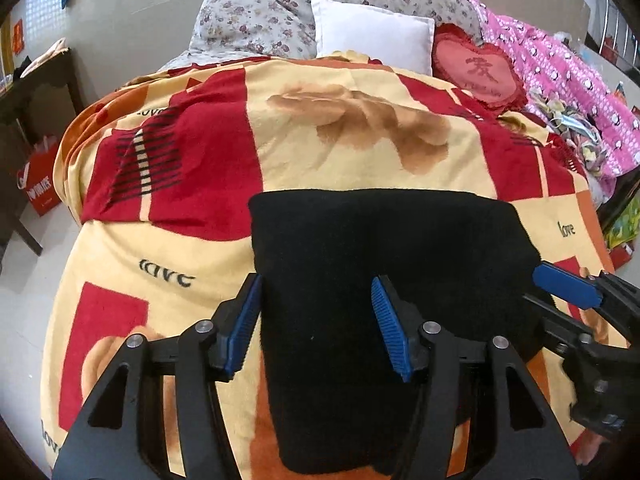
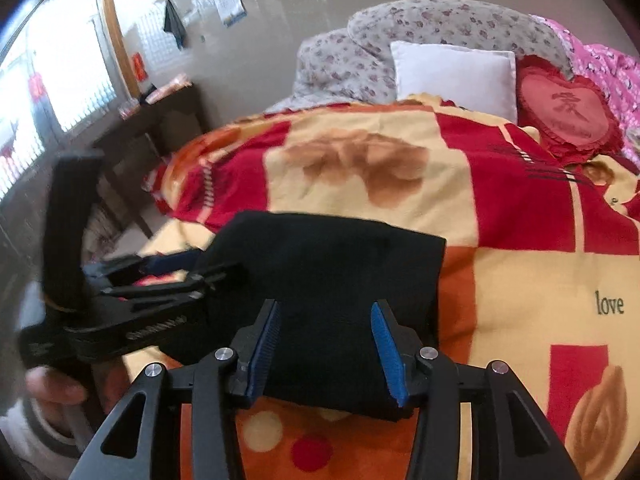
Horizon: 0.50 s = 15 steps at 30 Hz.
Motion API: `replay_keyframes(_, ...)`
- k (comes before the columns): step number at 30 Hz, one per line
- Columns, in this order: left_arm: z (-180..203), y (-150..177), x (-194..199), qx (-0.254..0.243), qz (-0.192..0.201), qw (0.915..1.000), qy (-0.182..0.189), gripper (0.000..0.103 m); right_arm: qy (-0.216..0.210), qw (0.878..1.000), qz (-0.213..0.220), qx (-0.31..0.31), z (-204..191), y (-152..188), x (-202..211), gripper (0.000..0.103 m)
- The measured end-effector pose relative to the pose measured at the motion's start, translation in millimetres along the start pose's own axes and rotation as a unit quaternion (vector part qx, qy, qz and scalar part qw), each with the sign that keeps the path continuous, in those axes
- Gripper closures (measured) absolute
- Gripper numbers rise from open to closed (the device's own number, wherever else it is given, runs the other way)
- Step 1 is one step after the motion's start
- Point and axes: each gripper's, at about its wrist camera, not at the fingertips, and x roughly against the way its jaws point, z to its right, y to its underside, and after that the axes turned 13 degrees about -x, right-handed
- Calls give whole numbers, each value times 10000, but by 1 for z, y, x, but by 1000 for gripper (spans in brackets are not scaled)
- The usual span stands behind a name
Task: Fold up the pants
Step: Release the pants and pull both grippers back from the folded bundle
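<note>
The black pants [image 1: 384, 280] lie as a compact, squarish folded bundle on the patterned blanket [image 1: 168, 248] near the bed's foot end, w/ the white pillow [image 1: 372, 34] well beyond. Left gripper [image 1: 316, 324] and right gripper [image 2: 326, 350] both hover over it, fingers spread wide, holding nothing. Looks nearly done to me: for another fold, pinch both near corners together, lift evenly and lay edge to edge, then smooth out w/o dragging the blanket.

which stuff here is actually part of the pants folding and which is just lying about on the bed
Part of the job:
- folded black fabric pants
- left gripper, open
- right gripper, open
- red, yellow and orange patterned blanket, the work surface

Lying about:
- white square pillow
- red heart-shaped cushion
- pink patterned quilt
</note>
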Motion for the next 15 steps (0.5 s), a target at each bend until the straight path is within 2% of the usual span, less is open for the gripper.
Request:
replay_keyframes(1, 0, 0, -3, 1, -3, 10000, 7, 41, 189, 9998, -35, 6, 3, 1, -7, 58)
replay_keyframes(5, 0, -1, -12, 28, -4, 10000, 66, 35, 448, 9989, -107, 66, 9, 4, -25, 57)
replay_keyframes(10, 0, -3, -17, 105, -25, 9999, 91, 34, 427, 9990, -63, 150, 9, -1, -34, 56)
replay_keyframes(15, -2, -2, -12, 174, -53, 9997, 138, 34, 274, 9995, -166, 57, 9, -4, -24, 55)
